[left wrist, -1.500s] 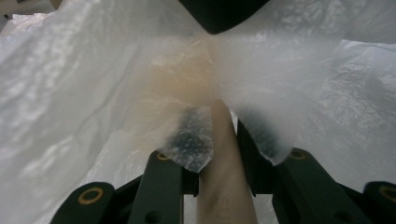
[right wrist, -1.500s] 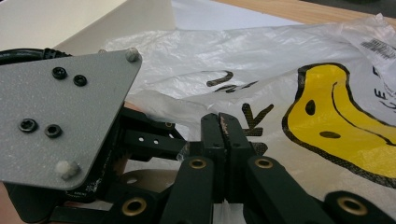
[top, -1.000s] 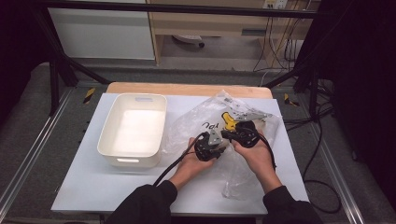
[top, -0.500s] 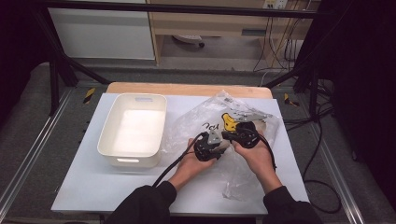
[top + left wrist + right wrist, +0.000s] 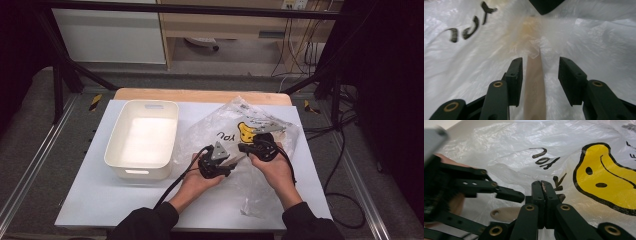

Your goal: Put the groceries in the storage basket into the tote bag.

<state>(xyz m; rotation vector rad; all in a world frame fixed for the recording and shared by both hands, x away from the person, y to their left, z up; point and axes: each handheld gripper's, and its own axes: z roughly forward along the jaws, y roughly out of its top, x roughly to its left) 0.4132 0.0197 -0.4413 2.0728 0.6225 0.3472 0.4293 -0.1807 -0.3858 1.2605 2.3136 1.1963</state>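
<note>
A crinkled clear plastic bag printed with a yellow smiley and black letters lies on the table right of centre. A pale wooden handle with a hole in its end sticks out of the bag's bunched plastic. My left gripper is open, and in the left gripper view the handle runs between its jaws without either pad touching it. My right gripper faces it from the right; its jaws are pressed together on a pinch of the bag just above the handle.
A white plastic bin stands left of the bag with nothing in it. The pale table top has free room in front of the bin. A wooden strip runs along the far edge. Cables hang off the right side.
</note>
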